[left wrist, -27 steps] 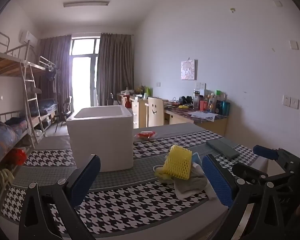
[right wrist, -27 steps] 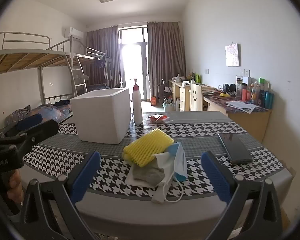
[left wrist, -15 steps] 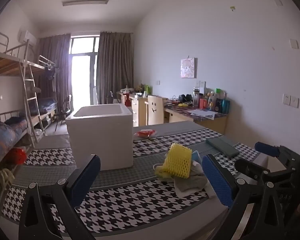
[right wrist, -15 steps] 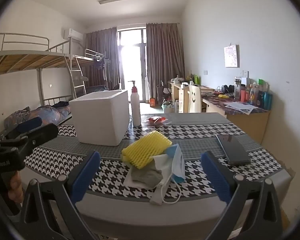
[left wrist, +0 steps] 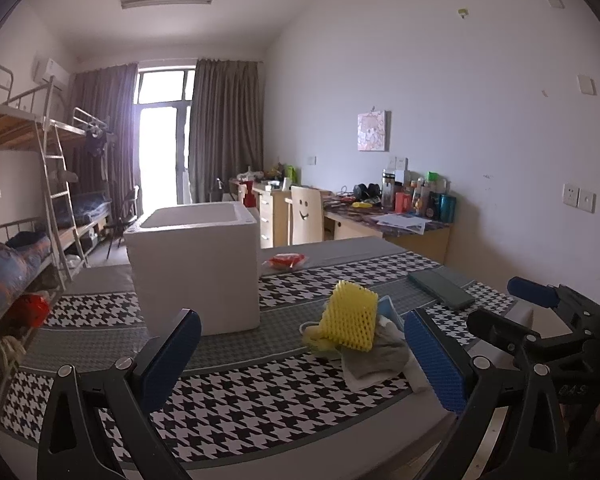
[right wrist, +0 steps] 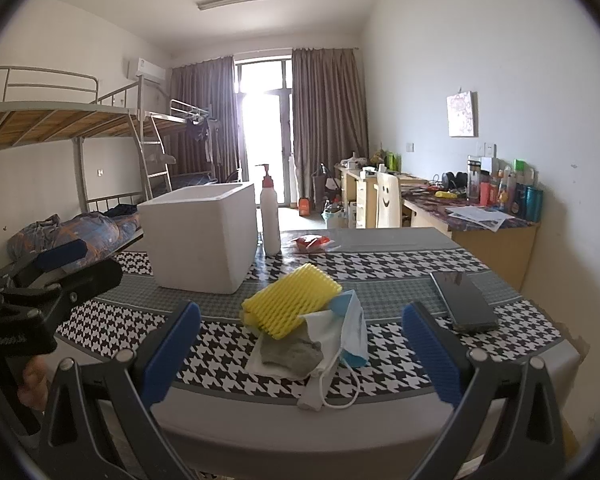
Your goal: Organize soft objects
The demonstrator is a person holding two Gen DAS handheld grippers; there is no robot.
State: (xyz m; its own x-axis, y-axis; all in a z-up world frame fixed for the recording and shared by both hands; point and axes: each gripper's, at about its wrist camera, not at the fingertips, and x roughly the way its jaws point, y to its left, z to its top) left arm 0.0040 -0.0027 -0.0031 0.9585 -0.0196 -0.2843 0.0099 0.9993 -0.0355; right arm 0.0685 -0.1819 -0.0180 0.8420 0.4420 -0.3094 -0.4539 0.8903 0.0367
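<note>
One pile: yellow foam net (right wrist: 290, 300) on top of a grey cloth (right wrist: 290, 354), a white cloth (right wrist: 320, 326) and a blue mask (right wrist: 350, 328), all touching, heaped on the table (right wrist: 380, 276) close to its near edge.
Mask loop: white cord (right wrist: 346, 394) trails past the houndstooth band onto the plain border by the edge.
Open room: bare tabletop left of the pile, between it and the box; more bare top between pile and phone.
Box: white foam box (right wrist: 202, 238) stands open-topped, behind and left of the pile, apart from it; its inside is hidden from both views.
Beside box: pump bottle (right wrist: 270, 216) upright, just right of it; red packet (right wrist: 310, 242) farther right.
Phone: dark phone (right wrist: 464, 300) lies flat, right of the pile, near the right edge.
Left gripper (left wrist: 300, 364): fingers spread wide, holding nothing, above the near edge, left of the pile.
Right gripper (right wrist: 300, 354): fingers spread wide, empty, facing the pile from off the near edge, touching nothing.
</note>
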